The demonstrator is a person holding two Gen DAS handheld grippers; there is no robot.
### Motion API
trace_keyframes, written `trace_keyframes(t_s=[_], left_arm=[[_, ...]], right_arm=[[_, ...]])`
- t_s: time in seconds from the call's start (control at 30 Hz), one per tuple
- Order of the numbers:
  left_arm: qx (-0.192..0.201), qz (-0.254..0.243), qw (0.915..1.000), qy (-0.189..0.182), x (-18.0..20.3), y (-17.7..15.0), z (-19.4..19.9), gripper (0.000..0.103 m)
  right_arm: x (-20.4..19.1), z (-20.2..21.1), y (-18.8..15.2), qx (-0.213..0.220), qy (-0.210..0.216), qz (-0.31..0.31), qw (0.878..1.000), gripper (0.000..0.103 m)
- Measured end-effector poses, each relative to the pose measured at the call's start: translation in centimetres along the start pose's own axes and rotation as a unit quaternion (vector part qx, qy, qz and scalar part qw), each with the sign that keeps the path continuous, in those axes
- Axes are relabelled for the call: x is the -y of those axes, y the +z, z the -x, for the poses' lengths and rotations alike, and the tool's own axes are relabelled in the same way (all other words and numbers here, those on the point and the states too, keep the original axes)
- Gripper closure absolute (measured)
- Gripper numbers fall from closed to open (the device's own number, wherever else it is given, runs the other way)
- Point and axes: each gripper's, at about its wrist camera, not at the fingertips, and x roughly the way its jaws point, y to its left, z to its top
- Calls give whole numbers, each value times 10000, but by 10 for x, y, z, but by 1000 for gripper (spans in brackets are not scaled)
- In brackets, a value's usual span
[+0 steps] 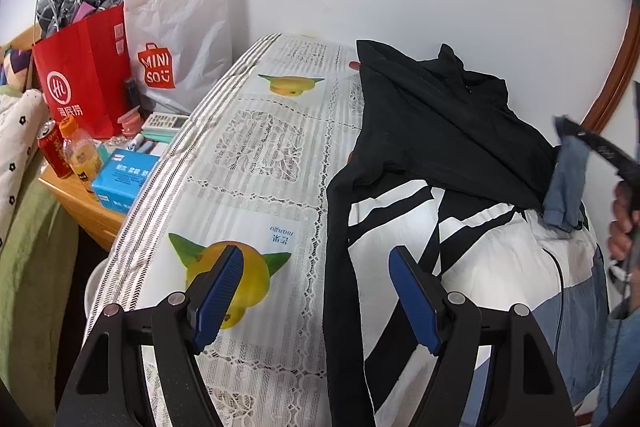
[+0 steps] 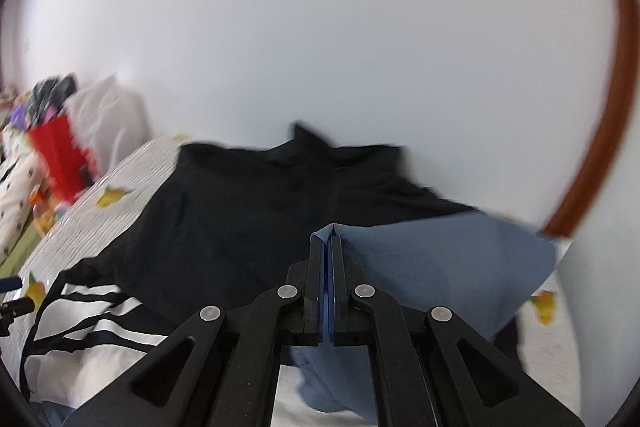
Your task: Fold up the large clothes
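The right tongs [image 2: 327, 239] are clenched on a blue flap [image 2: 440, 267] of the jacket [image 1: 460, 131], which lies at the desk's [image 1: 256, 155] 3 o'clock side. The left tongs [image 1: 316, 291] hang released. A thin pinch could slip, dropping the fold crooked.

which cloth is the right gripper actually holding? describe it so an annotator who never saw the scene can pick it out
Start at the table with the mango-print lace cloth against the white wall; a clothes pile covers its right half. The right gripper is shut on the blue fabric, lifted at the pile's right edge. It is the only plain blue piece, beside the black garment and the black-and-white striped one.
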Motion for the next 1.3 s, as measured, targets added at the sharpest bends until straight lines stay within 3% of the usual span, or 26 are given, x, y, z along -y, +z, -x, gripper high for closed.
trace_keyframes(t_s=[0.1, 0.27, 0.33, 0.37, 0.4, 0.47, 0.6, 0.77, 0.83, 0.9, 0.97, 1.17, 1.3], left_arm=[[-36, -4, 10000, -30, 1, -1, -3, 30], [-70, -56, 9999, -68, 4, -3, -5, 30], [-82, -83, 9999, -100, 6, -3, -5, 30], [-80, -109, 9998, -115, 8, -3, -4, 30], [-74, -135, 9998, -122, 10, -3, -4, 30], [-67, -183, 9997, -147, 15, -2, -3, 30], [-21, -327, 9993, -202, 29, 0, 4, 30], [121, -625, 9977, -250, 52, 3, 15, 30], [154, -722, 9968, -296, 62, 5, 18, 30], [172, -765, 9964, -328, 68, 6, 20, 30], [156, -773, 9964, -325, 72, 6, 20, 30], [110, -1054, 9939, -317, 97, 7, 19, 30], [87, -1404, 9893, -399, 131, 10, 17, 30]], right_arm=[[-23, -34, 1, -259, 75, 168, 9995, 101], [-22, -65, -13, -694, 257, 12, 9973, 97], [-20, -64, -16, -856, 386, -21, 9956, 75], [-20, -58, -18, -831, 522, -20, 9952, 48], [-18, -46, -20, -669, 590, -25, 9960, 29], [-15, -23, -21, -382, 579, 1, 9976, 22], [5, 21, -28, -157, 543, -185, 9982, 21], [58, 52, -51, -280, 262, -902, 9952, 21], [76, 53, -65, -454, 164, -1046, 9933, 27], [88, 50, -77, -651, 71, -1137, 9913, 46], [98, 41, -93, -903, 29, -1228, 9883, 52], [120, 44, -127, -1008, -6, -1409, 9849, 52], [144, 68, -143, -903, -297, -1509, 9840, 52]])
